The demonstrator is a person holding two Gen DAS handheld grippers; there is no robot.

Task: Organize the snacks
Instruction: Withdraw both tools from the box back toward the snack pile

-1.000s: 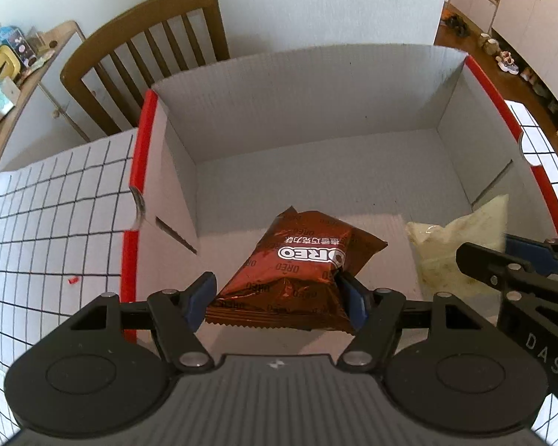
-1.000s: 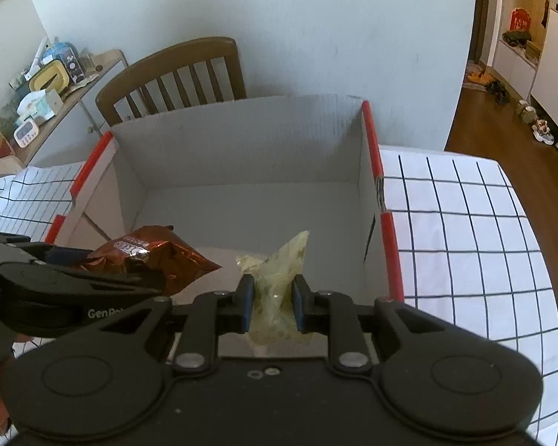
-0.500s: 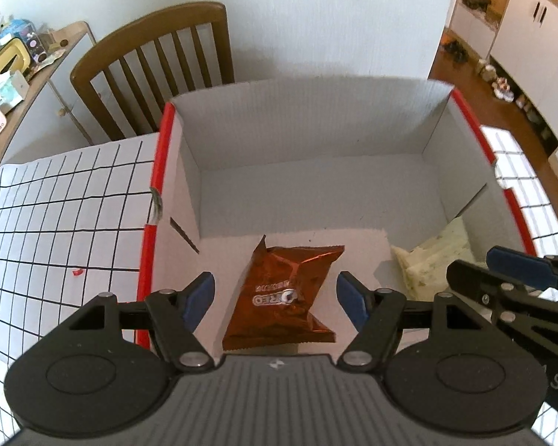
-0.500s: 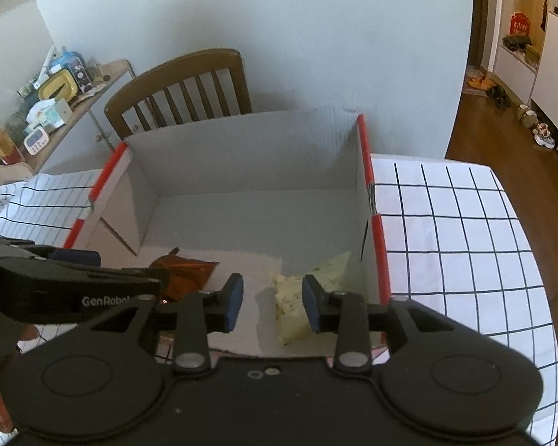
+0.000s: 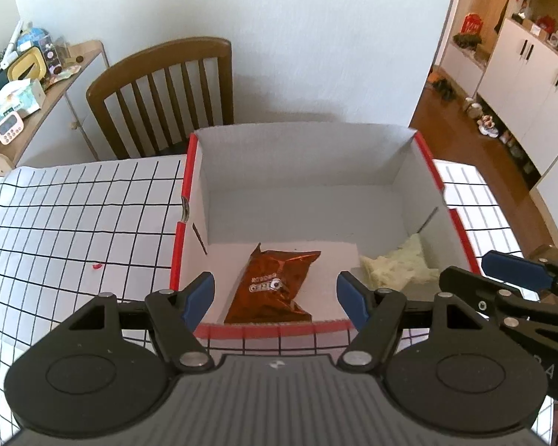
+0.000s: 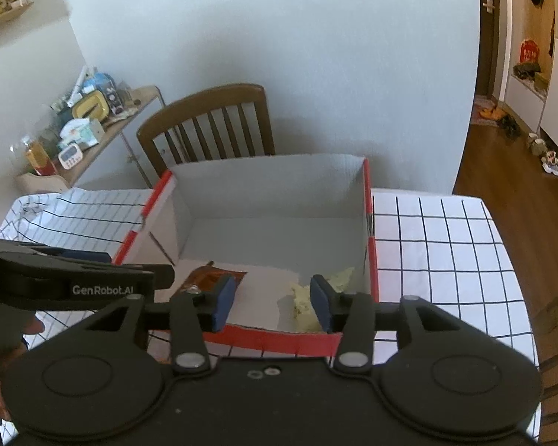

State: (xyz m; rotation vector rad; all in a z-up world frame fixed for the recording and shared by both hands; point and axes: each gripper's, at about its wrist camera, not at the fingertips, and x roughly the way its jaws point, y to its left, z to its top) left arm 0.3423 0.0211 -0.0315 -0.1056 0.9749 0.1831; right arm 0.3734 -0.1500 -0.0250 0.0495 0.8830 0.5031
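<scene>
A white cardboard box with red rims [image 5: 184, 200] [image 6: 368, 223] stands on the checked tablecloth. On its floor lie a brown Oreo packet [image 5: 275, 286] [image 6: 208, 278] near the front and a pale yellow snack bag [image 5: 398, 267] [image 6: 305, 304] in the front right corner. My left gripper [image 5: 275, 299] hangs open above the box's front rim, with the Oreo packet loose below it. My right gripper [image 6: 273, 301] hovers over the front rim with its jaws opening and nothing between them; the yellow bag lies below its right finger.
A wooden chair [image 5: 167, 93] [image 6: 208, 126] stands behind the box against the wall. A side table with clutter [image 5: 22, 85] [image 6: 82, 122] is at far left. The checked tablecloth [image 5: 74, 215] [image 6: 438, 245] spreads on both sides of the box.
Both grippers let go of their snacks and rose back from the box. The Oreo packet and the yellow bag now lie on the box floor. The right jaws have widened.
</scene>
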